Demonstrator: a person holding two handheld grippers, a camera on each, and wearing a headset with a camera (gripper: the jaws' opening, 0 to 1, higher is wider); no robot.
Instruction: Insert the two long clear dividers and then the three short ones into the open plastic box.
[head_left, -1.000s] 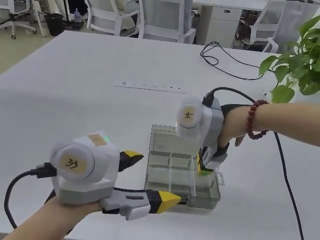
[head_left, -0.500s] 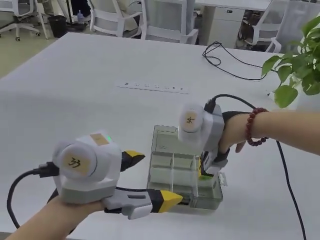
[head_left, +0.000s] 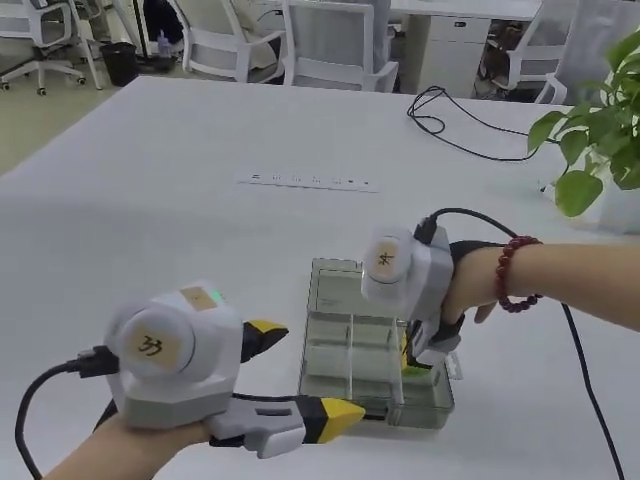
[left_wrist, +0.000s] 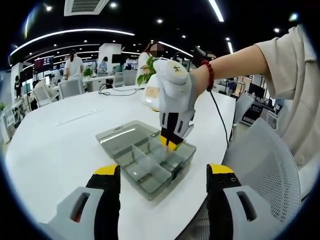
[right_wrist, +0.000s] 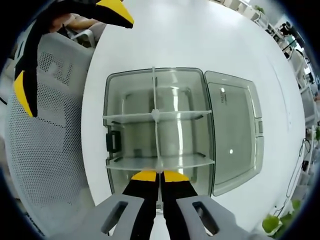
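The open clear plastic box (head_left: 400, 413) lies on the white table, its lid (head_left: 335, 285) folded flat behind it. Clear dividers (right_wrist: 150, 116) stand crossed inside it. My right gripper (head_left: 415, 362) points down into the box's right end. In the right gripper view it (right_wrist: 159, 175) is shut on the near end of one clear divider (right_wrist: 155, 95) that runs across the other two. My left gripper (head_left: 305, 370) hovers open at the box's (left_wrist: 150, 187) front left, holding nothing. From the left gripper view the right gripper (left_wrist: 169, 142) stands over the box.
A green plant (head_left: 600, 120) stands at the right edge. A black cable (head_left: 460, 115) loops across the far table, with a flush socket strip (head_left: 305, 182) mid-table. Office chairs (head_left: 335, 40) line the far side. A mesh chair (right_wrist: 50, 125) sits by the near edge.
The head camera has shifted a little. My right gripper has sunk slightly lower into the box's right end with the divider. The left gripper stays open in about the same place.
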